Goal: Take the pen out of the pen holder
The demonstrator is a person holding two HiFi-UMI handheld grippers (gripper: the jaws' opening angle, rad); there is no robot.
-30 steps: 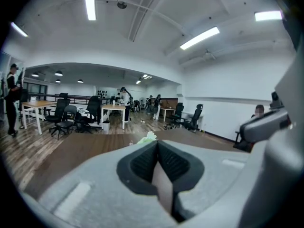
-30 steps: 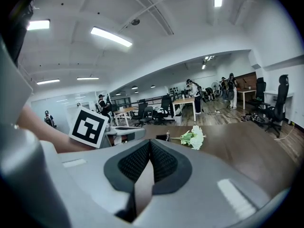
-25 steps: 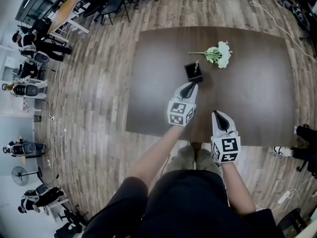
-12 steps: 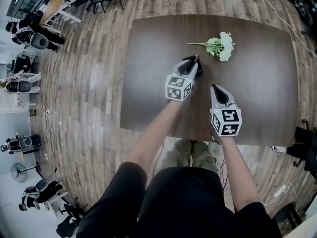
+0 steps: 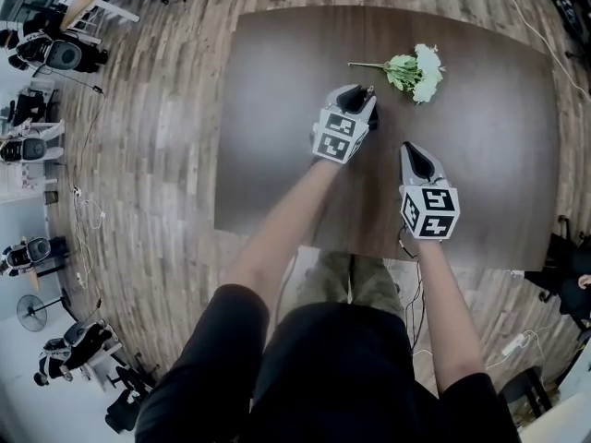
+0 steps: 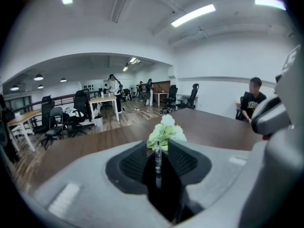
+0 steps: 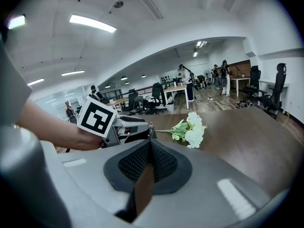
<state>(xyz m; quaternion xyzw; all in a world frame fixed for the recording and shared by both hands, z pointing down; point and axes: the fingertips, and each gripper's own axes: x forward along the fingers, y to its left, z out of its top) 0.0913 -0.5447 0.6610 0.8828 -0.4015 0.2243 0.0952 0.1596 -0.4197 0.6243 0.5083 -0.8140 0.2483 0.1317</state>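
Note:
On the dark brown table [image 5: 480, 155], my left gripper [image 5: 357, 94] sits over the black pen holder and hides almost all of it in the head view. Only the pen's top [image 5: 368, 90] pokes out beside the fingertips. In the left gripper view the slim pen [image 6: 158, 161] stands upright in the gap of the left gripper [image 6: 158, 147]. Those jaws are opening and their pads are clear of the pen. My right gripper [image 5: 418, 153] hovers nearer the table's front edge, shut and empty [image 7: 149, 144]. From there I see the left gripper [image 7: 130, 127] and the pen top [image 7: 150, 126].
A white-and-green flower bunch [image 5: 414, 70] lies just beyond the pen holder, also visible as the flower [image 6: 165, 131] [image 7: 191, 128]. A person [image 6: 253, 103] sits at the table's far side. Office desks and chairs [image 6: 71, 115] stand farther off on the wood floor.
Both grippers have moved forward over the table and lower. The left one reached the pen holder, now covers it, and its jaws have spread around the pen.

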